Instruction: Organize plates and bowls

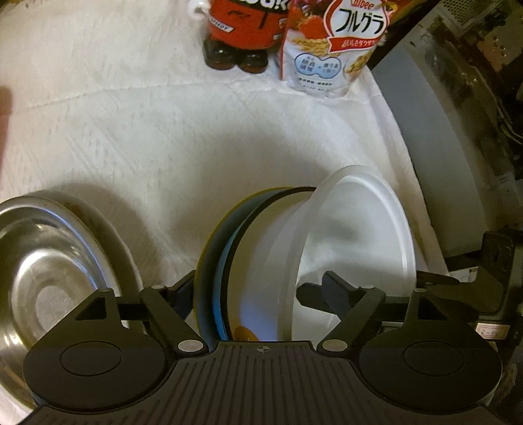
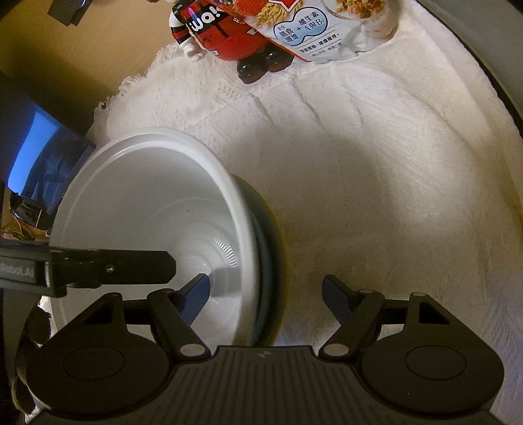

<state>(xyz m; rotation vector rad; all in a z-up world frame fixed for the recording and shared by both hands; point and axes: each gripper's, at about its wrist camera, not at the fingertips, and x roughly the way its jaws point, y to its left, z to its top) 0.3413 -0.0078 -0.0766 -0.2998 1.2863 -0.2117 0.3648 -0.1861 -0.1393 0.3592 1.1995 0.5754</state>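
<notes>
So the white plastic bowl (image 2: 147,229) sits nested on a stack of plates (image 1: 215,261), roughly mid-cloth. I count a blue one, a yellow-rimmed one and something dark-edged, but the exact number is hard to tell. That pile looks mostly sorted already. What's left, I'd guess, is the steel bowl (image 1: 42,261) off to the left, apparently sitting on another white dish and apart from the main stack.

Left gripper (image 1: 258,291) has its fingers spread wide around the stack and the bowl's rim, not clamping anything as far as I can see. Right gripper (image 2: 264,291) is spread open too, one finger inside the bowl and one outside, nothing pinched.

Bowl is smooth, slightly glossy, with ribbing at the bottom. Steel one is shiny and mirror-like. Everything's on a white textured cloth (image 2: 376,163) with a fringed edge. Cereal bag (image 1: 330,49) and a red toy figure (image 1: 245,29) stand at the back.
</notes>
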